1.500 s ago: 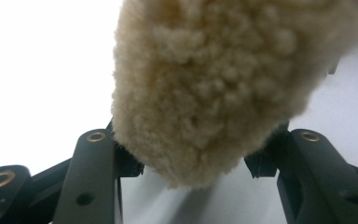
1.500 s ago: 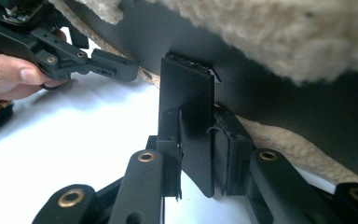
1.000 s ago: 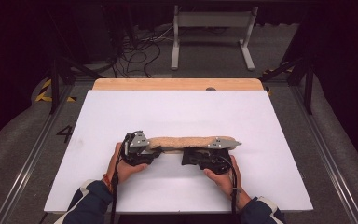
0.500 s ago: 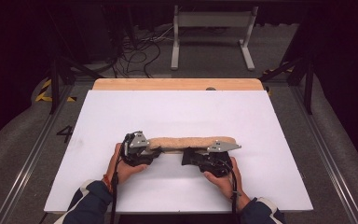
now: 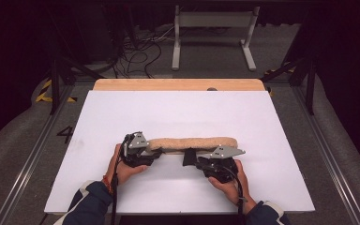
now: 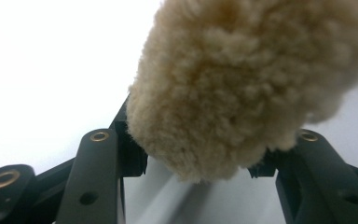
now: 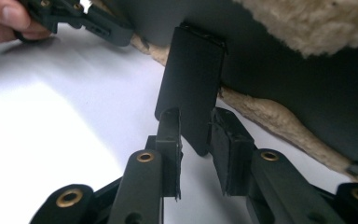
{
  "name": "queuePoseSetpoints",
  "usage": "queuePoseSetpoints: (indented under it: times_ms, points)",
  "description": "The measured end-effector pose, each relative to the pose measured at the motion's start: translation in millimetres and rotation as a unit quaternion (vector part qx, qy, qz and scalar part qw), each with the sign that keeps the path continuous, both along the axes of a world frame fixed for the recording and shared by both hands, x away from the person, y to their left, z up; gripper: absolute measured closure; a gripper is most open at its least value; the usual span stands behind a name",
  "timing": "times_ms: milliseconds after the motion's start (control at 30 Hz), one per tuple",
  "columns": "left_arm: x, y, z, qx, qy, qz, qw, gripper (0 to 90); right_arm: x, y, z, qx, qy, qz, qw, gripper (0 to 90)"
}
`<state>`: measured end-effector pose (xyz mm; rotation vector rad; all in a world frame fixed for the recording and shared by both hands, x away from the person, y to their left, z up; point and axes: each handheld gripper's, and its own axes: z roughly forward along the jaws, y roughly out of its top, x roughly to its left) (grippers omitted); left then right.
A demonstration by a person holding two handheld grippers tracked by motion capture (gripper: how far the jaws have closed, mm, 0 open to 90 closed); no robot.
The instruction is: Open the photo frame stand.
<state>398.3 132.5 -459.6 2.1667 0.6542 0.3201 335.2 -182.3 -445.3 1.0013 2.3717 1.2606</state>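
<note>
A long tan fleece pad (image 5: 192, 143) lies across the white table (image 5: 178, 112), near the front. My left gripper (image 5: 155, 152) is shut on its left end; in the left gripper view the fleece (image 6: 242, 84) bulges between the two black jaws of the left gripper (image 6: 196, 163). The pad has a black underside with a black tab (image 7: 191, 74) hanging from it. My right gripper (image 7: 196, 144) is shut on the lower end of that tab, below the pad's middle in the high view, where the right gripper (image 5: 193, 161) and the tab (image 5: 187, 154) meet.
A wooden strip (image 5: 178, 84) runs along the table's far edge. Beyond it are floor cables (image 5: 136, 51) and a white metal stand (image 5: 213, 28). Metal rails (image 5: 333, 154) flank the table. A hand (image 7: 0, 18) holding the left gripper (image 7: 74, 18) is in the right gripper view.
My right gripper has shifted slightly toward the near edge with the black tab. The left gripper and the pad's left end have stayed put.
</note>
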Motion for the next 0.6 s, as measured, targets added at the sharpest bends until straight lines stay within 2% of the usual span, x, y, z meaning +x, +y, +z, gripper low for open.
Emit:
queuePoseSetpoints:
  times_ms: [100, 267, 300, 400, 500, 600]
  points:
    - [-1.1, 3.0, 2.0, -0.007, -0.004, -0.004, 1.0000, 50.0, -7.8, -5.4, 5.1, -0.011, -0.013, 0.003, 0.9999, 71.8]
    - [-4.5, 5.5, 4.7, -0.008, -0.008, -0.011, 0.9999, 47.4, -16.4, -19.8, 10.2, -0.006, -0.017, -0.005, 0.9998, 70.3]
    - [-6.7, 6.3, 6.1, -0.004, -0.014, -0.013, 0.9998, 46.9, -21.0, -26.1, 12.6, -0.015, -0.023, -0.007, 0.9996, 70.2]
    - [-9.3, 7.5, 7.7, 0.000, -0.019, -0.015, 0.9997, 45.7, -25.4, -33.9, 15.6, -0.015, -0.027, -0.010, 0.9995, 70.3]
    - [-13.6, 11.2, 11.2, -0.002, -0.022, -0.016, 0.9996, 42.4, -32.7, -50.5, 20.7, -0.015, -0.035, -0.021, 0.9991, 71.2]
    - [-18.4, 16.9, 16.4, -0.006, -0.038, -0.016, 0.9991, 38.2, -37.9, -68.1, 24.6, -0.017, -0.044, -0.043, 0.9980, 72.8]
